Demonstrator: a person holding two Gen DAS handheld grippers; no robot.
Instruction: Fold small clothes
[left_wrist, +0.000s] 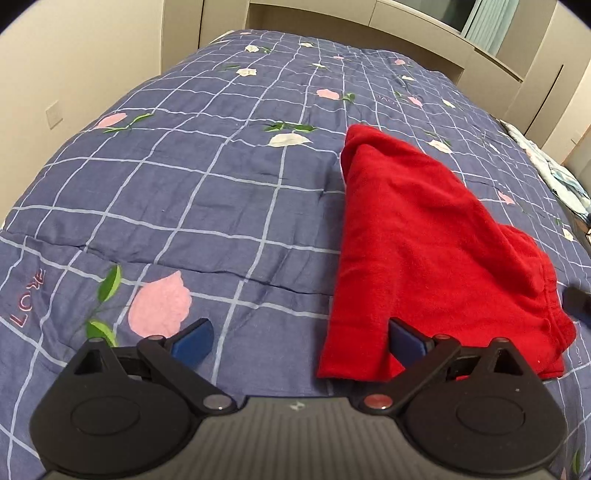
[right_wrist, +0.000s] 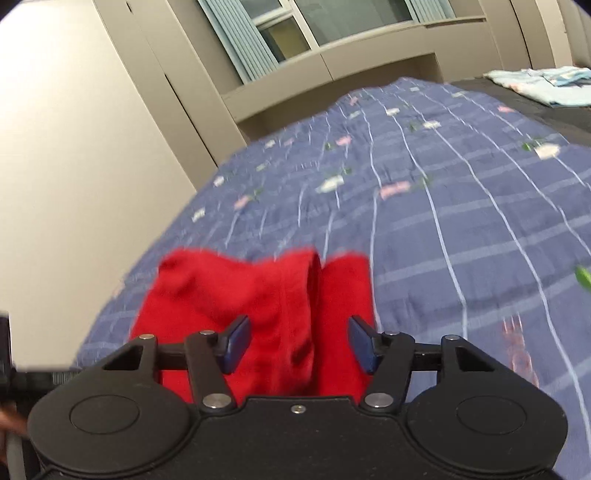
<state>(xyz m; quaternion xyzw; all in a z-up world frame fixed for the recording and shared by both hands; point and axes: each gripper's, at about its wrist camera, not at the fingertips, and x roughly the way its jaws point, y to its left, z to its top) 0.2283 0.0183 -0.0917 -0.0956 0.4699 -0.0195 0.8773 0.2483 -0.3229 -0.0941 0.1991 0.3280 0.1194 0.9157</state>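
Red garment (left_wrist: 417, 236) lies folded on the blue checked quilt (left_wrist: 221, 192) at two o'clock from the left gripper (left_wrist: 299, 343), whose jaws gape empty, while the right gripper (right_wrist: 299, 345) hovers unclasped over it; press flat before regripping a hem.

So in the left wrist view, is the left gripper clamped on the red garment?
No, the left gripper is open above the red garment.

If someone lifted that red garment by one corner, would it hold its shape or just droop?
Most likely droop: the red garment lies in soft folds and creases on the quilt, so it looks floppy. Its fuzzy, thin-looking cloth suggests it is light and probably not slippery.
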